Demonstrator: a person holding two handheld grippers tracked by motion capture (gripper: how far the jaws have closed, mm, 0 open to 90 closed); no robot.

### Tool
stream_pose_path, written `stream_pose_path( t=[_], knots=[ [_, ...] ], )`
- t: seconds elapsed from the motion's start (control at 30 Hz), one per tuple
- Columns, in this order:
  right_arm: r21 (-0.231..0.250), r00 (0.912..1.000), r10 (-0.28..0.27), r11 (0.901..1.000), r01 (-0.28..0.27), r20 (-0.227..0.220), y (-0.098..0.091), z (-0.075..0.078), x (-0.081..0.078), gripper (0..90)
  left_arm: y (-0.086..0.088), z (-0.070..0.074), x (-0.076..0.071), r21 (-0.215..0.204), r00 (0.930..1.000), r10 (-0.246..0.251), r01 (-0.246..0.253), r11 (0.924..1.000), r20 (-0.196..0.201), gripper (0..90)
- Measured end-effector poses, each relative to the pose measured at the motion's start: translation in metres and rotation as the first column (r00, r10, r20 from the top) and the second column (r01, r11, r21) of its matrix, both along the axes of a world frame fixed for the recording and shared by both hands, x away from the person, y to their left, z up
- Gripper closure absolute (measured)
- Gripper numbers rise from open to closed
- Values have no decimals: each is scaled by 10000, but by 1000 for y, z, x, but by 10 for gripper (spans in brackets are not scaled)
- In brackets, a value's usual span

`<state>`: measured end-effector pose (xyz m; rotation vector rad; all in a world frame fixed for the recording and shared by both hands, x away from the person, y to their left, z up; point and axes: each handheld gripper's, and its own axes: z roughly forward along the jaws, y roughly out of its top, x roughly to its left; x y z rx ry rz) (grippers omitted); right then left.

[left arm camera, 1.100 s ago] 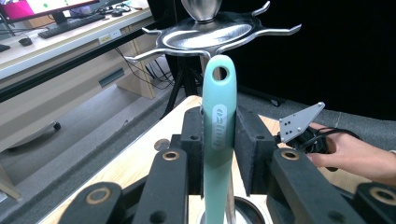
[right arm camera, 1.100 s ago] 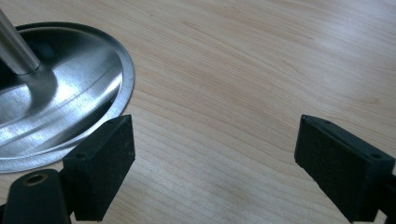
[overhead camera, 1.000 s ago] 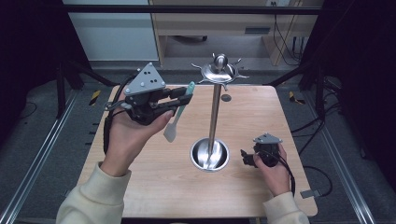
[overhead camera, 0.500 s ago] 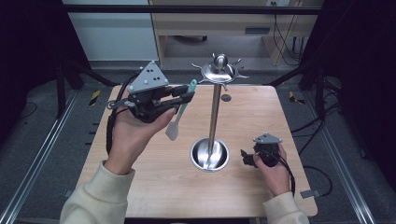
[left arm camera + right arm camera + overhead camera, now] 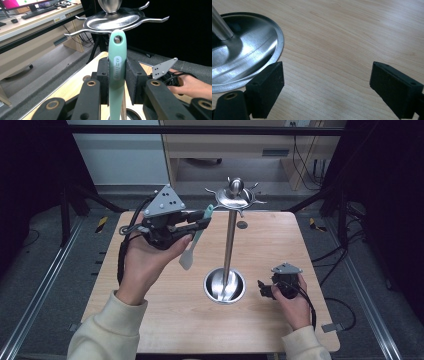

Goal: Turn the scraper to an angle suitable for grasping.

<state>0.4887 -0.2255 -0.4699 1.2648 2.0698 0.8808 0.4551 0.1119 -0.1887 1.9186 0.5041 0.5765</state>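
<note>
Mint-green spatula (image 5: pixel 196 236) pinched by its handle in the left gripper (image 5: pixel 202 223), raised above the table's (image 5: pixel 150 320) left half, white blade hanging down toward the near side. Hanging hole at the handle's tip sits just left of the steel rack (image 5: pixel 231 240), close under a hook on its top disc (image 5: pixel 112 21); can't tell if touching. Right gripper (image 5: pixel 263 289) rests on the table right of the rack's base (image 5: pixel 244 50), jaws spread wide, nothing between.

Steel hook stand (image 5: pixel 231 235) mid-table, bare wood around.
</note>
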Motion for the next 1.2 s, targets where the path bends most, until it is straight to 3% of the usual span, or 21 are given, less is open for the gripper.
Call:
stream_pose_path(
  t=[0.93,1.2],
  knots=[
    [74,10000,-20,10000,21,-33,0,0,0,125,-13,-7,11,-202,9999,-55,53,9998,-91,741],
    [127,10000,-24,9999,24,-26,0,0,0,122,-13,-13,12,-653,10000,-61,58,9979,-44,739]
  ],
)
